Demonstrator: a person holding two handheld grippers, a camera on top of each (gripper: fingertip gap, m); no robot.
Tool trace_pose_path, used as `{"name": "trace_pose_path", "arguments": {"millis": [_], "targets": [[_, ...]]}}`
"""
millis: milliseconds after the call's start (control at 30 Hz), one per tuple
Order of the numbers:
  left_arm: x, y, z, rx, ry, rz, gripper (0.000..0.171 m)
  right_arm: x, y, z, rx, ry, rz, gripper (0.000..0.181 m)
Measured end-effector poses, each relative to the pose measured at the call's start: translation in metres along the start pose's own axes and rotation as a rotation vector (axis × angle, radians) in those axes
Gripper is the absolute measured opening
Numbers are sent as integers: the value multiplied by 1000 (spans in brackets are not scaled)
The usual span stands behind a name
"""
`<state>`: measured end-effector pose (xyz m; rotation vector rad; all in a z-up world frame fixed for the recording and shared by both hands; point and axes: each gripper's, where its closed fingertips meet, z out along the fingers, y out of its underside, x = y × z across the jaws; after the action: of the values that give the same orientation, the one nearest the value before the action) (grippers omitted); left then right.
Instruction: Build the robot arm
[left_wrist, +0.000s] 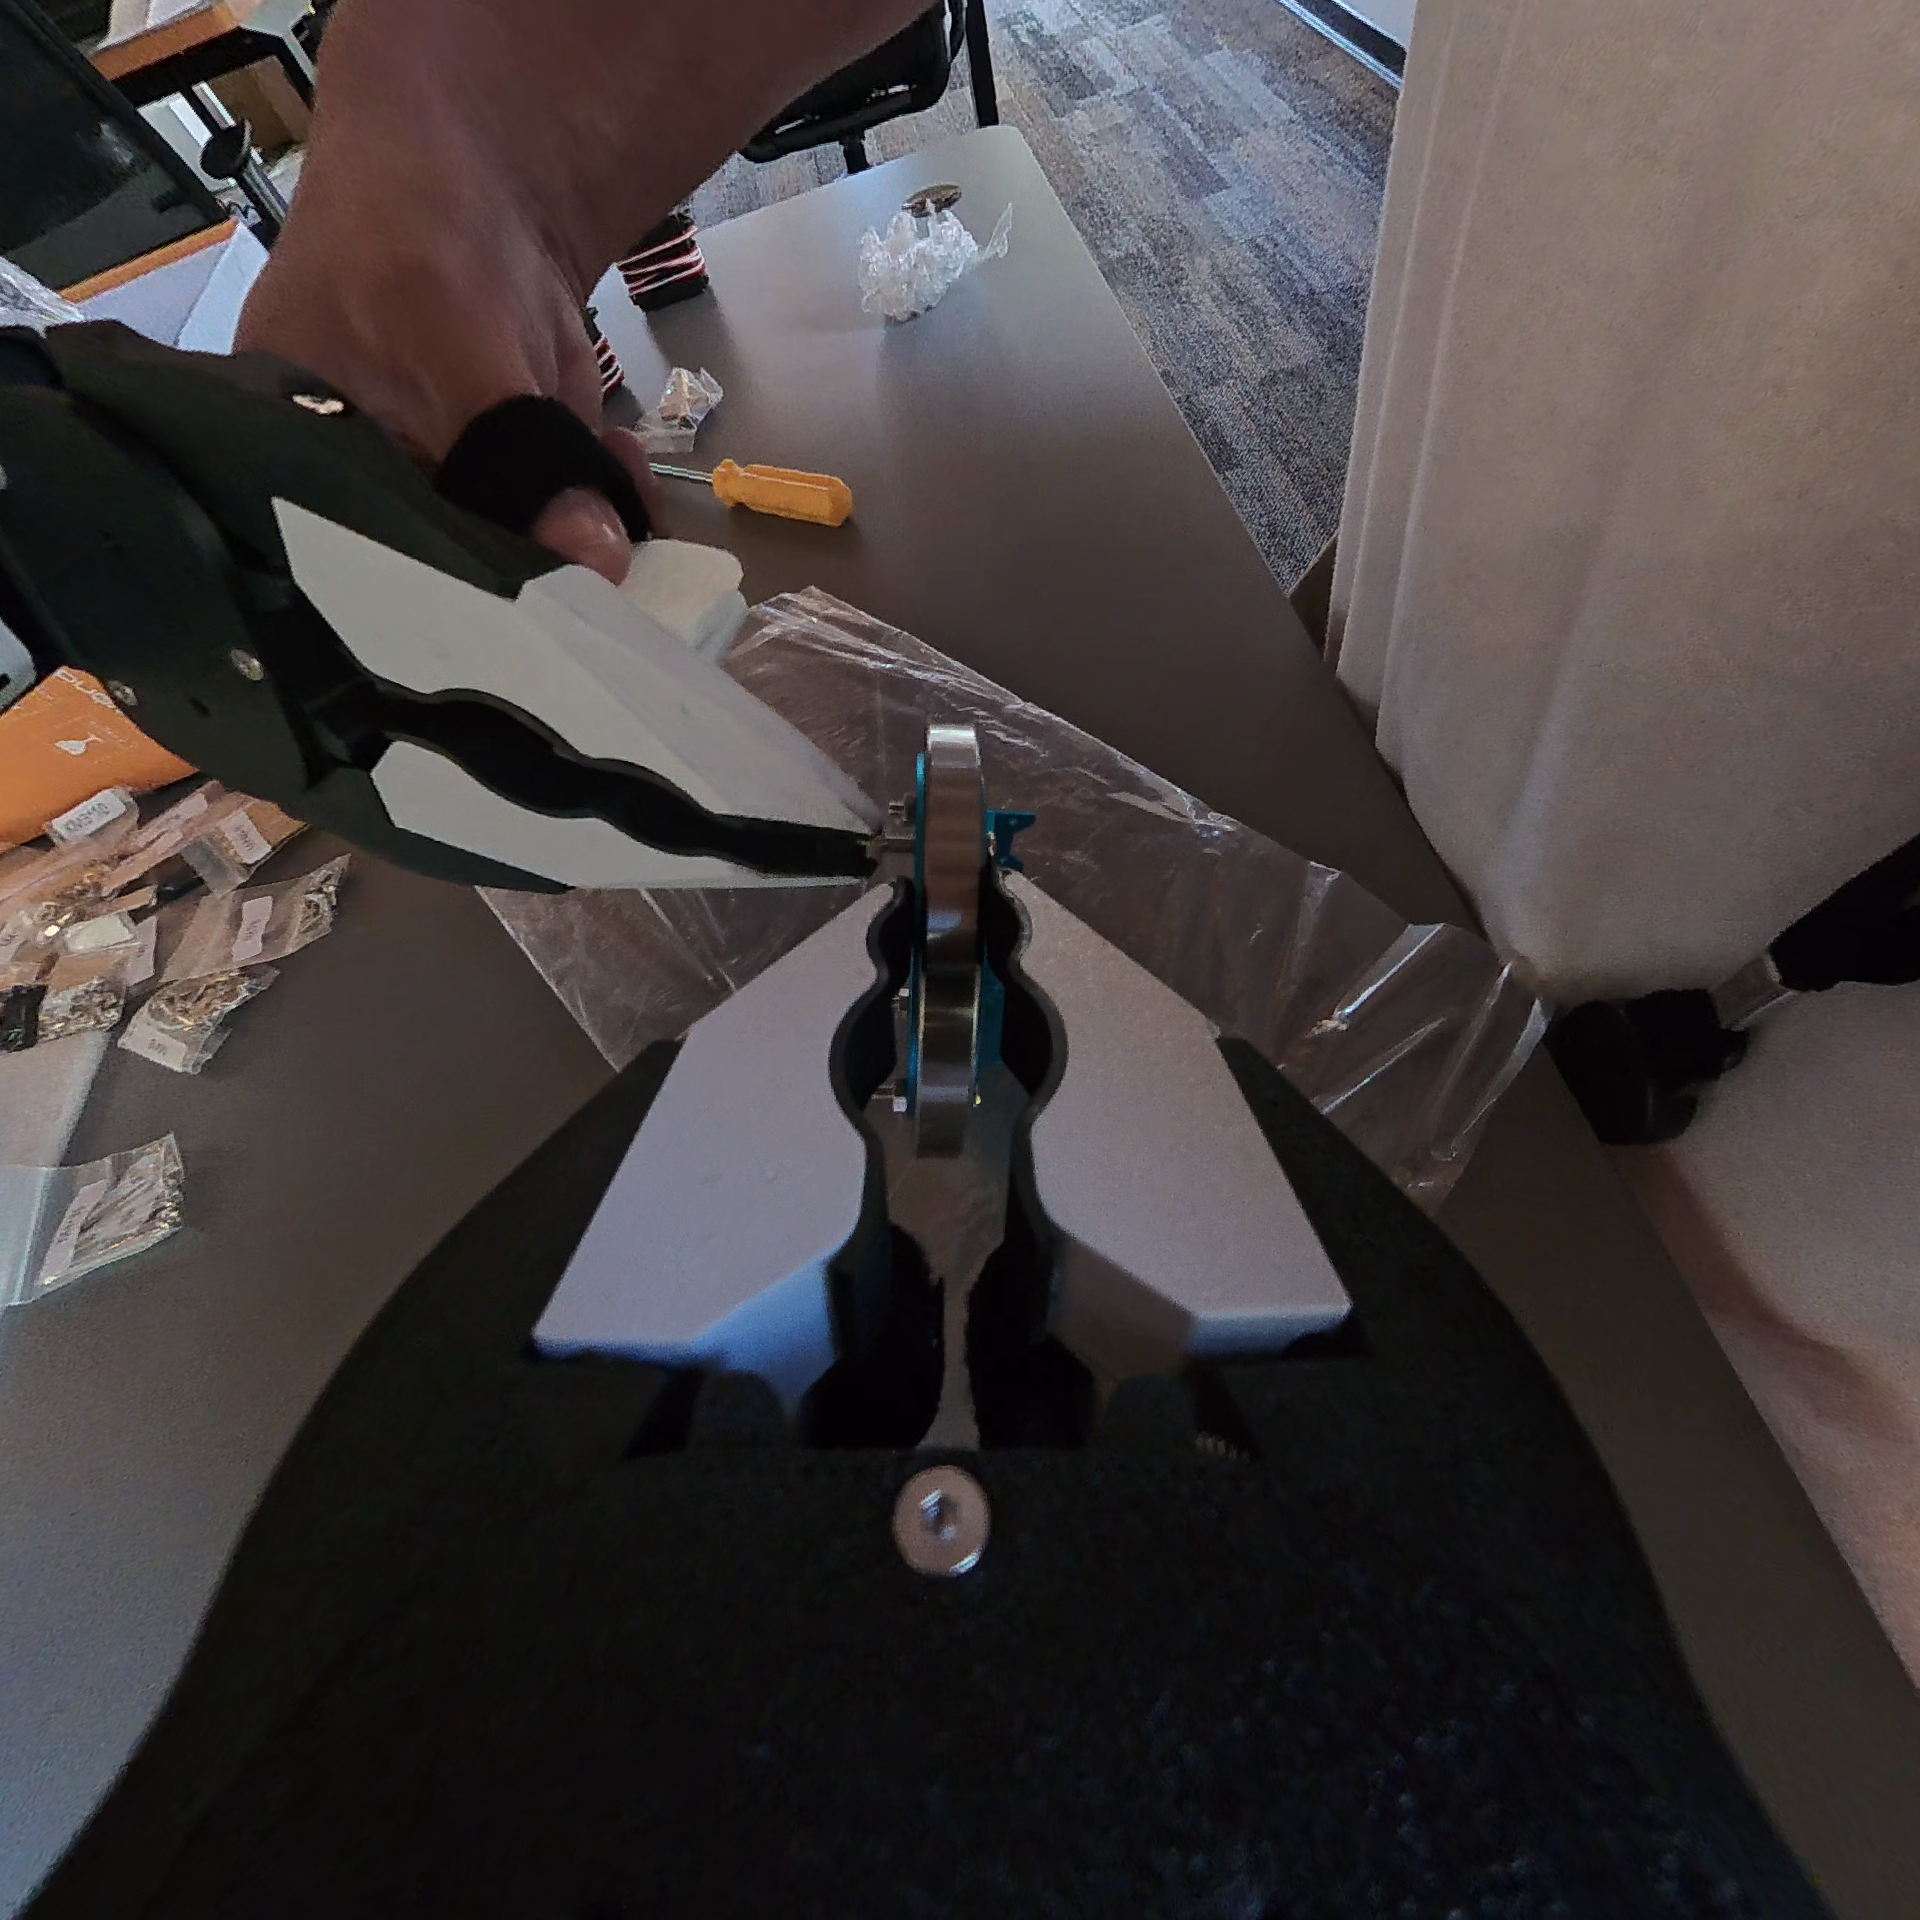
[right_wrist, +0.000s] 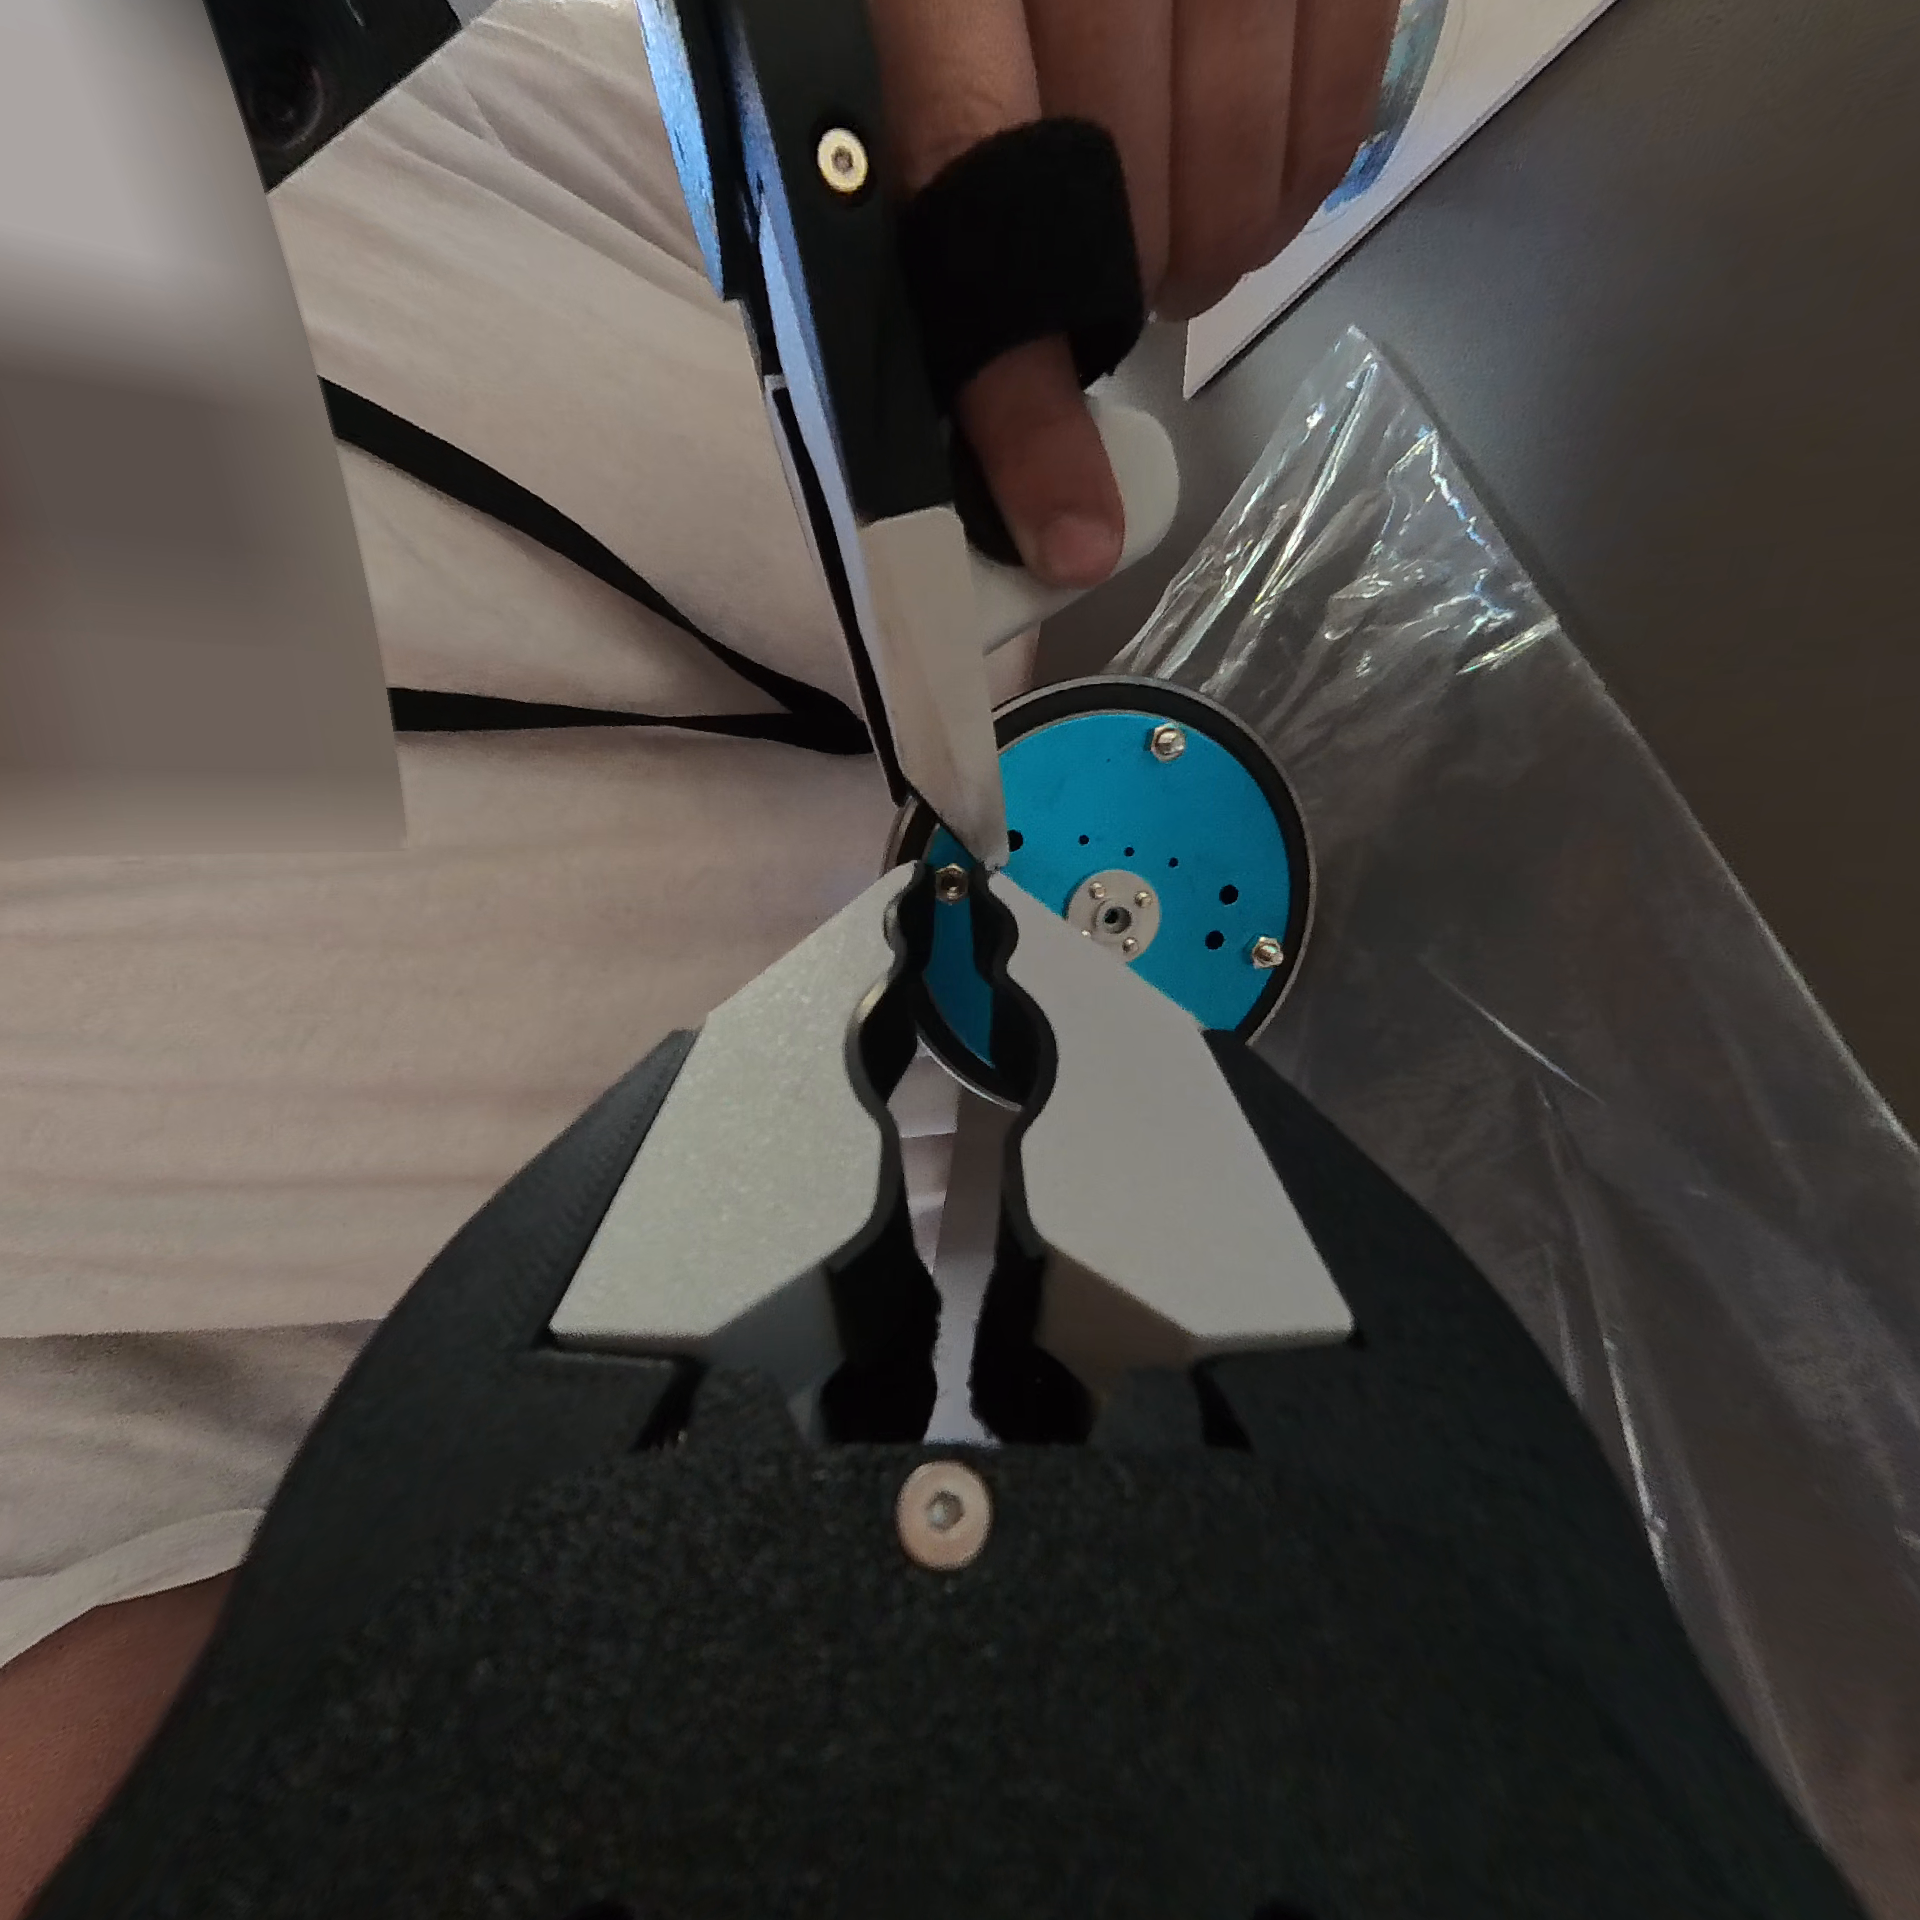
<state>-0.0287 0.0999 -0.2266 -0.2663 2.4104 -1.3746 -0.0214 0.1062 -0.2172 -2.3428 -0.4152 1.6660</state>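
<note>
The left gripper (left_wrist: 948, 904) pinches a round metal disc assembly (left_wrist: 951, 935) edge-on between its pale grey, wavy-edged fingers: a thick, brushed steel ring with a thin blue anodised plate on one face. In the right wrist view the same disc (right_wrist: 1143, 831) shows its flat side: a smooth blue circular plate inside a dark rim, drilled with small holes, with a silver hub at its centre and small hex nuts near its edge. The right gripper (right_wrist: 961, 899) is nearly pressed together around one of these nuts (right_wrist: 950, 881) at the plate's edge, its tips touching the disc just beside the left gripper's tips (right_wrist: 977, 831). A hand (left_wrist: 468, 260) with a black fabric loop over one finger holds the right gripper. Under the disc lies a crinkled clear plastic bag (left_wrist: 1143, 831) on a smooth matte grey-brown table (left_wrist: 1039, 468). Farther back rest an orange-handled screwdriver (left_wrist: 779, 488), a small clear packet (left_wrist: 681, 410) and a wad of crumpled clear plastic (left_wrist: 920, 260). To the left are many small zip bags of hardware (left_wrist: 156, 935) with white labels, beside an orange box (left_wrist: 73, 748). A person in a cream-coloured garment (left_wrist: 1610, 520) stands at the table's right edge.
</note>
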Motion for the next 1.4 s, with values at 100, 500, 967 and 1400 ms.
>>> {"name": "trace_pose_path", "arguments": {"millis": [100, 500, 967, 1400], "targets": [[0, 0, 0, 1, 1, -1, 13, 0, 0, 0, -1, -1, 7, 5], [0, 0, 0, 0, -1, -1, 13, -3, -1, 0, -5, 20, 55, 9], [0, 0, -1, 2, 0, -5, 13, -5, 4, 0, -5, 15, 58, 11], [-1, 0, -1, 3, -1, -8, 13, -10, -3, -7, 171, 43, -30, 32]]}}
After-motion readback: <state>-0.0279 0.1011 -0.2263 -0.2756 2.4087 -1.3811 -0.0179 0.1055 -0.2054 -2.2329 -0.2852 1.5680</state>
